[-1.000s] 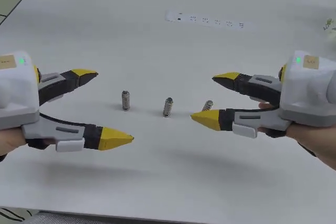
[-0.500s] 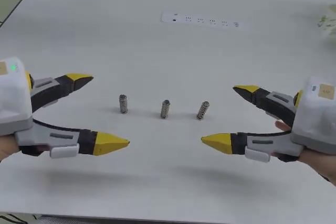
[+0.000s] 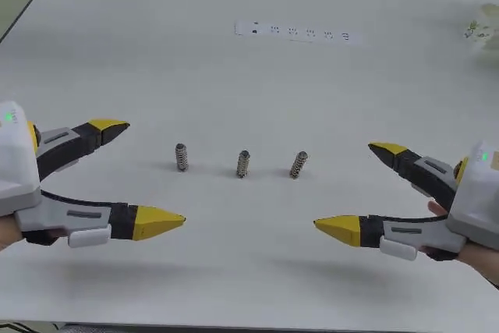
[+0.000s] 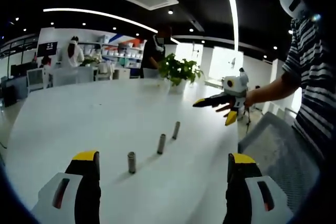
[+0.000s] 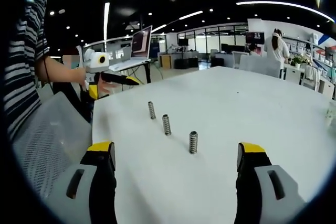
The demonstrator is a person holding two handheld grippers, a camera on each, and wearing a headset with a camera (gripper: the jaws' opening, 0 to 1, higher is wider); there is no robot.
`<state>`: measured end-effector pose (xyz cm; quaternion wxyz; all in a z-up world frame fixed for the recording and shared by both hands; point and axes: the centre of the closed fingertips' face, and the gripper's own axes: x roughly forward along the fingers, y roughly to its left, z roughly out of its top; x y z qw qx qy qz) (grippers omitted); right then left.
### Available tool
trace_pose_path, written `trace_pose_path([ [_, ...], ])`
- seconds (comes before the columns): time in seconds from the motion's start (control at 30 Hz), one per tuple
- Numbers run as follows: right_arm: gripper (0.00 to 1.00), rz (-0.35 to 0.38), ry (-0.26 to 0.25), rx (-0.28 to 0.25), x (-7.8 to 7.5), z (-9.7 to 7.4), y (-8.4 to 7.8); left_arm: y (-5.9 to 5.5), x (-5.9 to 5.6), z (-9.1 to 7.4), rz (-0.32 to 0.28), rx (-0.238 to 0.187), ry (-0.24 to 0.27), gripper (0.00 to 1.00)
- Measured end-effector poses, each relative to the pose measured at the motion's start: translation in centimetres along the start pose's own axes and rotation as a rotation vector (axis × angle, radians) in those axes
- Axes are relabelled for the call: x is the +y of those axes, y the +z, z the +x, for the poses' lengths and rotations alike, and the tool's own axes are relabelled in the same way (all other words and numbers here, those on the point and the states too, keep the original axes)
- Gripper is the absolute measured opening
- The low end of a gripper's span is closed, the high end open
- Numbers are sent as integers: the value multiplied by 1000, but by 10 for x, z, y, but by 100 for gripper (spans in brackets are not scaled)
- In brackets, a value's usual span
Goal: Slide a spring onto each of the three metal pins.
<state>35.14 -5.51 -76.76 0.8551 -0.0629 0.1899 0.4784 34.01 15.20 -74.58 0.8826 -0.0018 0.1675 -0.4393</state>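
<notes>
Three short metal pins with coiled springs on them stand in a row on the white table: left pin (image 3: pixel 181 157), middle pin (image 3: pixel 242 164), right pin (image 3: pixel 299 164), the last leaning slightly. They also appear in the left gripper view, the nearest one (image 4: pixel 131 162) in front, and in the right gripper view, the nearest one (image 5: pixel 193 142) in front. My left gripper (image 3: pixel 144 173) is open at the left, well short of the row. My right gripper (image 3: pixel 362 189) is open at the right, apart from the pins. Both hold nothing.
A white power strip (image 3: pixel 298 33) lies far back on the table. A small greenish object (image 3: pixel 482 30) sits at the far right edge. A potted plant (image 4: pixel 178 70) stands at the table's end in the left gripper view. A grey mesh chair (image 5: pixel 50 135) is beside the table.
My right gripper has drawn back to the right and down, away from the right pin. My left gripper has shifted slightly left and down. The pins stay in place.
</notes>
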Motion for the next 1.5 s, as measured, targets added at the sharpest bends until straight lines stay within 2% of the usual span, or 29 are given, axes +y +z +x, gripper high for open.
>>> trace_pose_path([
  [0.17, 99, -24, -10, 22, 0, -4, -10, -4, 3, -3, -9, -9, 11, 99],
  [0.3, 99, -11, -21, 17, -3, -6, -14, -5, 5, -8, 9, -9, 30, 99],
  [0.37, 99, -12, -29, 31, -5, -7, -16, -6, 7, -10, 3, -8, 38, 99],
  [0.87, 99, -55, -11, 18, -2, 3, -1, -7, 8, -18, -2, -21, 61, 99],
  [1.17, 99, -50, -21, 16, -3, 3, -3, -4, 7, -12, 5, -20, 52, 99],
  [1.5, 97, -47, -15, 26, 1, 3, -4, -6, 6, -13, 5, -17, 53, 99],
])
